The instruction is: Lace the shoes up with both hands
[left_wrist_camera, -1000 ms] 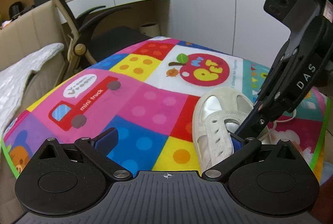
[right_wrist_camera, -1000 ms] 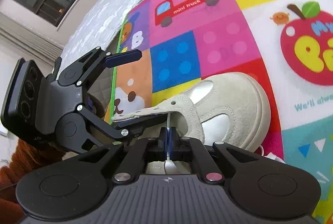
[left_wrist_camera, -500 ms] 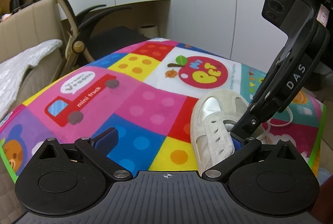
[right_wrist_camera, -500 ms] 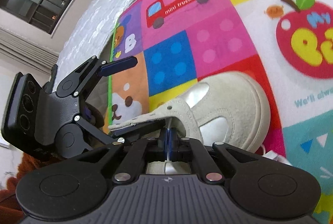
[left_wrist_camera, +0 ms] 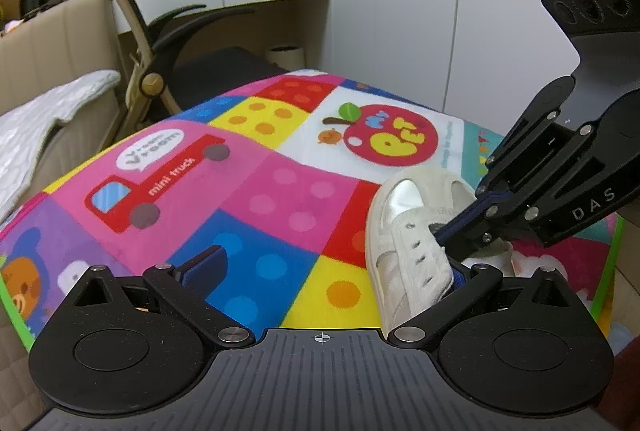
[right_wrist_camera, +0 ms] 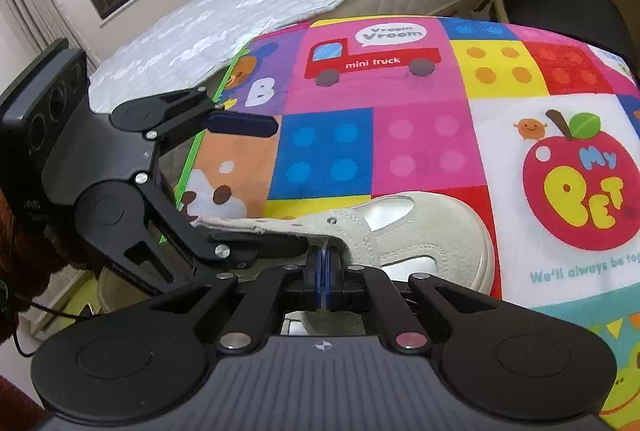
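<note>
A white sneaker point(left_wrist_camera: 404, 231) lies on a colourful play mat point(left_wrist_camera: 280, 199), toe pointing away. My left gripper point(left_wrist_camera: 332, 271) is open wide. Its right finger point(left_wrist_camera: 460, 277) is tucked under the shoe's eyelet flap point(right_wrist_camera: 288, 223), and the other finger point(right_wrist_camera: 240, 125) hangs free over the mat. My right gripper point(right_wrist_camera: 323, 271) is shut on a thin white shoelace point(right_wrist_camera: 328, 242) that rises to the underside of the flap. In the left wrist view the right gripper point(left_wrist_camera: 440, 231) reaches into the shoe's opening from the right. More loose lace point(left_wrist_camera: 516, 263) lies behind the shoe.
The mat's green edge point(right_wrist_camera: 192, 159) runs close to the left gripper. A quilted white blanket point(right_wrist_camera: 240, 3) lies beyond it. An office chair point(left_wrist_camera: 160, 71) stands at the far side, with white cabinets point(left_wrist_camera: 400, 11) behind. The pink and blue squares point(right_wrist_camera: 376, 151) beside the shoe are bare.
My right gripper has rolled and shifted sideways, still shut on the lace; in the left wrist view its body now lies lower and flatter. The left gripper and the shoe have stayed put.
</note>
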Demonstrator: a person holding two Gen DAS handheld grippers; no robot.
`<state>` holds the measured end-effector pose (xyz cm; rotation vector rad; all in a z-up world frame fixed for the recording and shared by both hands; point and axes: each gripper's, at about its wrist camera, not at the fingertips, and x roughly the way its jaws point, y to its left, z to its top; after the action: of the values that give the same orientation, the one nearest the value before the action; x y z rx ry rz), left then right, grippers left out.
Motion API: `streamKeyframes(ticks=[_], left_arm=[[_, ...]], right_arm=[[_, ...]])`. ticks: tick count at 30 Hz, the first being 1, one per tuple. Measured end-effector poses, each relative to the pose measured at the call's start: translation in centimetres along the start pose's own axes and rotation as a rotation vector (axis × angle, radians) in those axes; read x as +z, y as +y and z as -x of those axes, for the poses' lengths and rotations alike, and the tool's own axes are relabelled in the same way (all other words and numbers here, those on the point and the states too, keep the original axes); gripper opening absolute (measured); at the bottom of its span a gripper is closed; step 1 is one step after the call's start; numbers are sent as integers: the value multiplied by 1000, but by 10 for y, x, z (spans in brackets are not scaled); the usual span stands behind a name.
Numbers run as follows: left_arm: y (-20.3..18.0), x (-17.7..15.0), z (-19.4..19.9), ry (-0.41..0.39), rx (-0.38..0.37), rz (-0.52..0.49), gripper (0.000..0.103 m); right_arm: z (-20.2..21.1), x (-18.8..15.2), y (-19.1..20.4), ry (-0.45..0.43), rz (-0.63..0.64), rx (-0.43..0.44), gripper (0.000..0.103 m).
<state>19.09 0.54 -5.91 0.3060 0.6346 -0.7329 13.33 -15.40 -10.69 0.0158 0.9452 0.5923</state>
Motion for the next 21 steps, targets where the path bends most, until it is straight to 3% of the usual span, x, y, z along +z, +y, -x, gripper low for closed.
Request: streamKeyframes(ticks=[2, 5, 12, 18, 21], left_arm=[[1, -2, 0, 3, 10, 5, 103], [3, -6, 0, 14, 11, 24, 103], [-1, -12, 2, 19, 10, 19, 103], [0, -15, 1, 24, 9, 24, 103], [-2, -15, 3, 18, 15, 15, 103]], right_arm=[[-1, -6, 10, -33, 78, -48, 0], [-4, -23, 40, -103, 316, -176, 0], [-4, -23, 34, -123, 251, -175, 0], [-12, -51, 69, -209, 491, -337, 0], [-10, -52, 74, -206, 529, -353, 0]])
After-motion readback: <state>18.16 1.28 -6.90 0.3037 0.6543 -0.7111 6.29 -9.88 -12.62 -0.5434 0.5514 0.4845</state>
